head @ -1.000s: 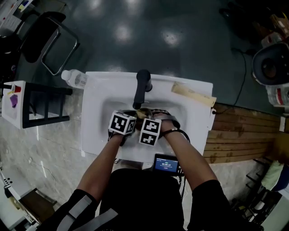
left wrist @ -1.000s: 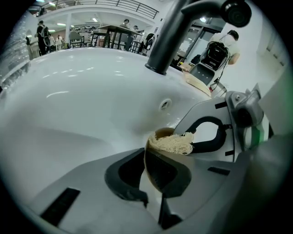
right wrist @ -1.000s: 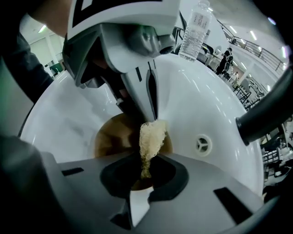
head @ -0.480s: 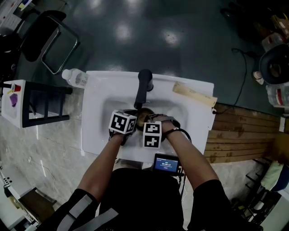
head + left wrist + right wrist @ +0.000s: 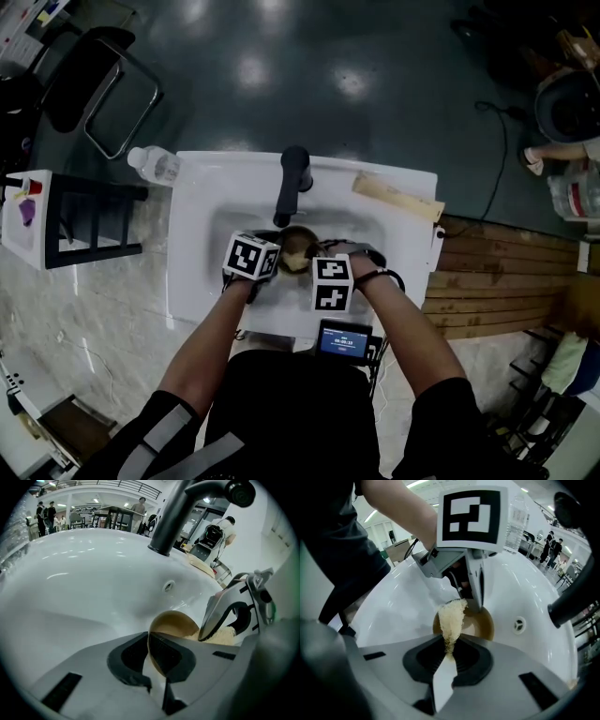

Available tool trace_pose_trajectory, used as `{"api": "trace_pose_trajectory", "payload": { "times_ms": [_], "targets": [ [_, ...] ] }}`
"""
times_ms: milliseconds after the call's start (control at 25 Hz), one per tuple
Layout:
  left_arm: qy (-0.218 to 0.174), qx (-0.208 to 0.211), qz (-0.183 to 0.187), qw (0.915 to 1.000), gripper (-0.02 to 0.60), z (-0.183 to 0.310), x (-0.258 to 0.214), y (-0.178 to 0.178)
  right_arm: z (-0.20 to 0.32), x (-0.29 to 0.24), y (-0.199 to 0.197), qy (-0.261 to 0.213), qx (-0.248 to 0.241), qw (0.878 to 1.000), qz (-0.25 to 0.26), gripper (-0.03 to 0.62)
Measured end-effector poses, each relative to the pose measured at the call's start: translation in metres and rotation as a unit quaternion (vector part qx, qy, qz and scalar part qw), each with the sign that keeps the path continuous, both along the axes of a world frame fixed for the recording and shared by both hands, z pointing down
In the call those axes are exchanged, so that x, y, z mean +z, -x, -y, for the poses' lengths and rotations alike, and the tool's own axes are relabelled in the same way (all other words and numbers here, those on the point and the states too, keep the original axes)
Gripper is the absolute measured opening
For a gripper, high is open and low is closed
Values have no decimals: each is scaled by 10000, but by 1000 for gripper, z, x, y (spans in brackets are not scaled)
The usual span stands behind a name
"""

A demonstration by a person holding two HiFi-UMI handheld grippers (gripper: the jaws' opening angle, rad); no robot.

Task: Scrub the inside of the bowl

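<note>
A brown bowl (image 5: 298,246) sits tilted in the white sink basin (image 5: 211,225), under the black faucet (image 5: 292,183). My left gripper (image 5: 149,649) is shut on the bowl's (image 5: 176,624) rim, one finger inside and one outside. My right gripper (image 5: 449,651) is shut on a pale, fibrous scrub pad (image 5: 451,618), which sticks out over the near rim of the bowl (image 5: 483,626). Across the bowl, the left gripper (image 5: 474,590) clamps the rim. In the head view the marker cubes of the left gripper (image 5: 249,257) and right gripper (image 5: 332,283) hide the jaws.
A clear plastic bottle (image 5: 155,164) lies at the sink's far left corner, and a pale wooden strip (image 5: 398,197) lies on its far right edge. The overflow hole (image 5: 168,586) is in the basin wall near the faucet base. A small screen (image 5: 343,343) hangs at my waist.
My right gripper has drawn back to the right and lifted with the scrub pad, uncovering more of the bowl. The left gripper and the bowl have stayed put.
</note>
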State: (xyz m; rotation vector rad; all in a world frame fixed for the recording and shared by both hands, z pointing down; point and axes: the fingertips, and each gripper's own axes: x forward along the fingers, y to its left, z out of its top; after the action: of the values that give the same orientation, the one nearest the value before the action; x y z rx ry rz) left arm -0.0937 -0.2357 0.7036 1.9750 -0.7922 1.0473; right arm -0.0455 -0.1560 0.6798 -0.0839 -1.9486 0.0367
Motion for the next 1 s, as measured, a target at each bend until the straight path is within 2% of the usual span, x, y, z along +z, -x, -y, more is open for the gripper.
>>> {"api": "trace_pose_trajectory", "payload": {
  "times_ms": [240,480,640,720,840,1000],
  "targets": [
    [-50,-19,30,10000,18,0,0,-1,41,-9,-16,-618,919,9937,141,40],
    [-44,-36,27,10000,20,-1,0,-1,47,-19,-27,-508,1755,9813,598,40],
    [11,-101,-130,9999,21,-2,-5,-3,47,-28,-30,-421,2075,9739,816,40],
    [30,-115,-154,9998,47,-1,-8,-4,49,-32,-29,-427,2158,9713,901,40],
    [54,-122,-126,9998,121,-3,-13,-5,47,-37,-29,-388,2285,9675,1012,40],
    [-53,-247,-205,9995,163,0,-27,-2,47,-47,-34,-346,2487,9605,1197,40]
  ]
}}
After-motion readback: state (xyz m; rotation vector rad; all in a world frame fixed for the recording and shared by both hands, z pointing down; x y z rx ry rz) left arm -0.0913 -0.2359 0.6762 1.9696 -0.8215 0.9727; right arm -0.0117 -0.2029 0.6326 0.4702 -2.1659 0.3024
